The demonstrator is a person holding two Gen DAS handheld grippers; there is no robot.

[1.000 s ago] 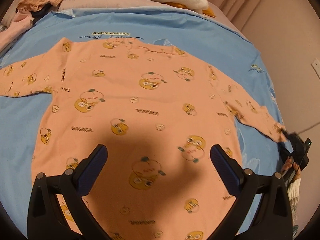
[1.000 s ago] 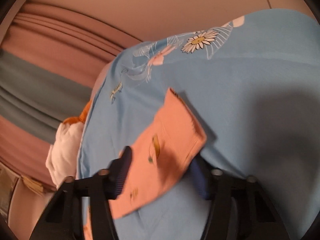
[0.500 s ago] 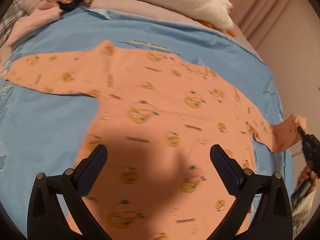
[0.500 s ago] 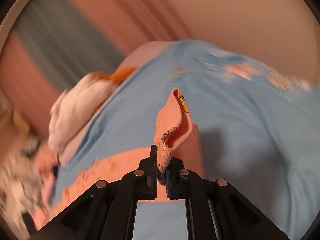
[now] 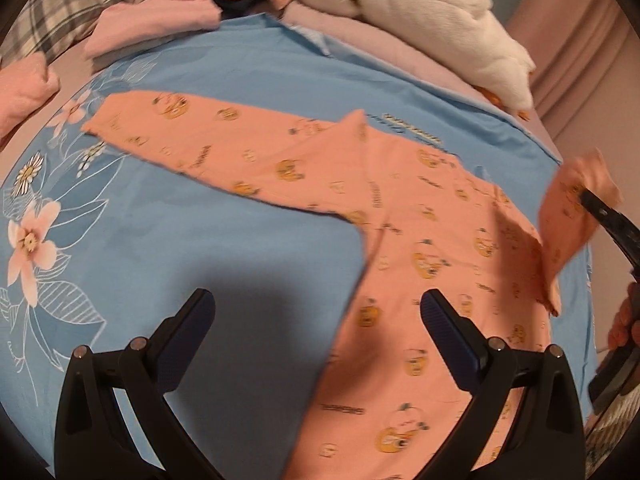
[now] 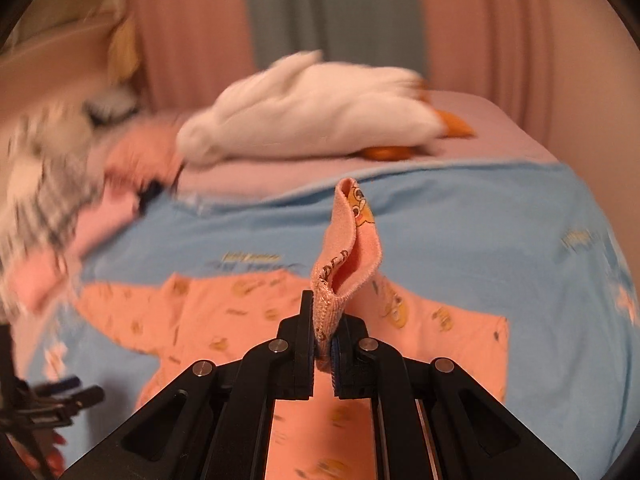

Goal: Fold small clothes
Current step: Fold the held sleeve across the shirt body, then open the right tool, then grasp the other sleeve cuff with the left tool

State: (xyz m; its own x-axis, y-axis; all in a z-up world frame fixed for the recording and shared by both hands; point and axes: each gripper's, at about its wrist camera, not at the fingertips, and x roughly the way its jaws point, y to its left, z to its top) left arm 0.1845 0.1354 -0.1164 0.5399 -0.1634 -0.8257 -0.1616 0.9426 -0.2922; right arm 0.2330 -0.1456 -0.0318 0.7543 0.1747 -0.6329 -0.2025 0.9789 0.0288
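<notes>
An orange long-sleeved top (image 5: 404,240) with yellow cartoon prints lies spread on a blue floral sheet (image 5: 168,240). Its left sleeve (image 5: 208,152) lies flat, stretched out to the left. My left gripper (image 5: 318,316) is open and empty, hovering above the sheet and the top's left side edge. My right gripper (image 6: 323,342) is shut on the cuff of the right sleeve (image 6: 348,256) and holds it lifted above the top's body (image 6: 248,320). In the left wrist view the lifted sleeve (image 5: 568,216) and the right gripper (image 5: 600,206) show at the far right.
A white plush toy (image 5: 424,24) lies on pink bedding at the back. Pink and plaid clothes (image 5: 132,20) are piled at the back left. A pink folded cloth (image 5: 24,84) sits at the far left. A wall and curtain (image 6: 332,12) stand beyond the bed.
My right gripper closed on the right sleeve cuff, lifted it and swung it inward over the top. My left gripper shifted left, now over the top's left edge and bare sheet.
</notes>
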